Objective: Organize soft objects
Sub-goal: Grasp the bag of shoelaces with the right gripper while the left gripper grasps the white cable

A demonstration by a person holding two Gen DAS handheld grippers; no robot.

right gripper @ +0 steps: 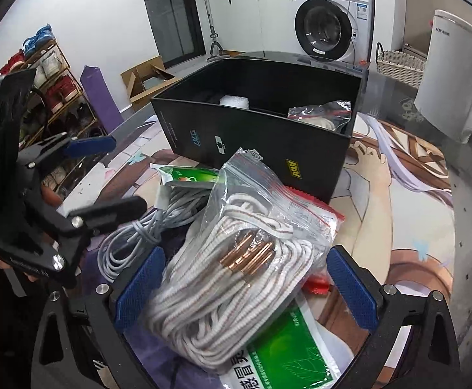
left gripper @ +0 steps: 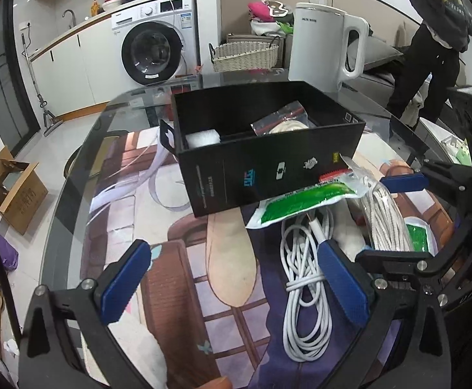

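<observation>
A black box [left gripper: 262,162] stands on the glass table and holds a white foam roll [left gripper: 202,137] and a bagged rope [left gripper: 284,120]. In front of the box lie a coiled white cable [left gripper: 304,291], a green packet [left gripper: 304,201] and a zip bag of white rope [right gripper: 236,259]. My left gripper [left gripper: 234,278] is open, low over the table, with its right pad [left gripper: 343,282] beside the cable. My right gripper [right gripper: 245,288] is open, and its pads stand on either side of the rope bag. A second green packet [right gripper: 278,353] lies under that bag.
A white kettle [left gripper: 326,45] stands behind the box. On the floor beyond the table are a wicker basket [left gripper: 245,55], a washing machine [left gripper: 158,42] and a cardboard box [left gripper: 12,191]. A person [left gripper: 430,42] stands at the far right. A shoe rack [right gripper: 51,74] is at the left.
</observation>
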